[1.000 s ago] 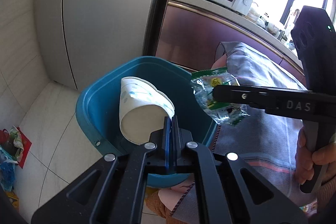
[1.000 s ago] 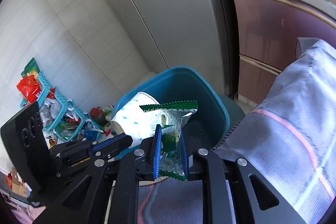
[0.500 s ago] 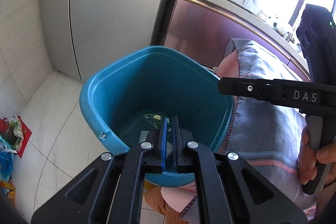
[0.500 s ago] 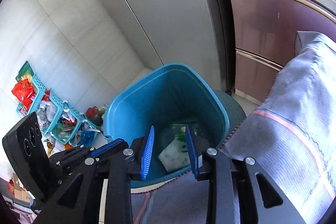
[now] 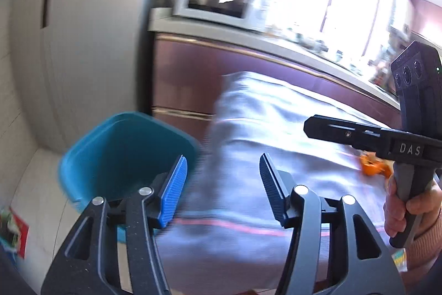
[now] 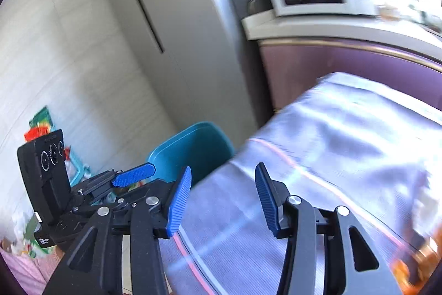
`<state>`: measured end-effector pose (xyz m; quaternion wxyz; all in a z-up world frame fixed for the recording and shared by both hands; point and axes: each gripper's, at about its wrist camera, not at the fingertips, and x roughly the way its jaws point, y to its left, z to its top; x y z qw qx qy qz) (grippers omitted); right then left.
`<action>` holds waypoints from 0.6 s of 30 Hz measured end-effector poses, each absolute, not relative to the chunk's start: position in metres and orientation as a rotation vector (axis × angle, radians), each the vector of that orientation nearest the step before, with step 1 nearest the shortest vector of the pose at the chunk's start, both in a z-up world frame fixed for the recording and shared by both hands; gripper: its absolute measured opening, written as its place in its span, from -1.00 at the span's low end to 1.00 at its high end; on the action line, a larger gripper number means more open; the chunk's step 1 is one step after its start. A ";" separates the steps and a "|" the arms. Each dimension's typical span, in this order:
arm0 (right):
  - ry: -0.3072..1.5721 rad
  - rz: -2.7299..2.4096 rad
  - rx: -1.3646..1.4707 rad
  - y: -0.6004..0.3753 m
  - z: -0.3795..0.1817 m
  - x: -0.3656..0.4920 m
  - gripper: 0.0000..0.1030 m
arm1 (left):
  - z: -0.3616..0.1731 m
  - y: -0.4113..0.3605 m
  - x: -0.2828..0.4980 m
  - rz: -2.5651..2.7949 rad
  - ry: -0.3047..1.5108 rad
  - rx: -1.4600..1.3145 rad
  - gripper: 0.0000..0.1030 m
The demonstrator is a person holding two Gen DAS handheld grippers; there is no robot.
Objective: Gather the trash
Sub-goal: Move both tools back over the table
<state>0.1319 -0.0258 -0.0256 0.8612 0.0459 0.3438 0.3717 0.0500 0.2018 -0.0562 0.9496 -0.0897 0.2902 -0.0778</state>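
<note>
A teal trash bin (image 5: pixel 121 151) stands on the floor at the left end of a table covered with a grey striped cloth (image 5: pixel 276 129); it also shows in the right wrist view (image 6: pixel 193 148). My left gripper (image 5: pixel 223 184) is open and empty, over the cloth's left edge beside the bin. My right gripper (image 6: pixel 222 195) is open and empty above the cloth. An orange piece of trash (image 5: pixel 371 166) lies on the cloth at the right, below my right gripper's body (image 5: pixel 386 140). Both views are blurred by motion.
A tall grey fridge (image 5: pixel 83 32) stands behind the bin. A white microwave (image 5: pixel 218 2) sits on a counter over maroon cabinets (image 5: pixel 193 79). Baskets with packets (image 6: pixel 41 129) stand on the floor at the left. A colourful wrapper (image 5: pixel 399 260) shows at the lower right.
Both grippers released the paper cup and green wrapper into the bin, then opened wide and swung right, away from the bin and over the cloth.
</note>
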 end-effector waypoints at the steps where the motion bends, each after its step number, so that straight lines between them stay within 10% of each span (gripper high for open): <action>1: 0.711 0.759 0.110 -0.040 -0.024 0.127 -0.09 | -0.054 0.191 0.051 -0.192 0.589 -0.174 0.10; 18: 0.519 0.318 0.244 -0.241 -0.010 0.034 -0.09 | -0.054 0.023 0.051 -0.577 0.644 -0.058 0.15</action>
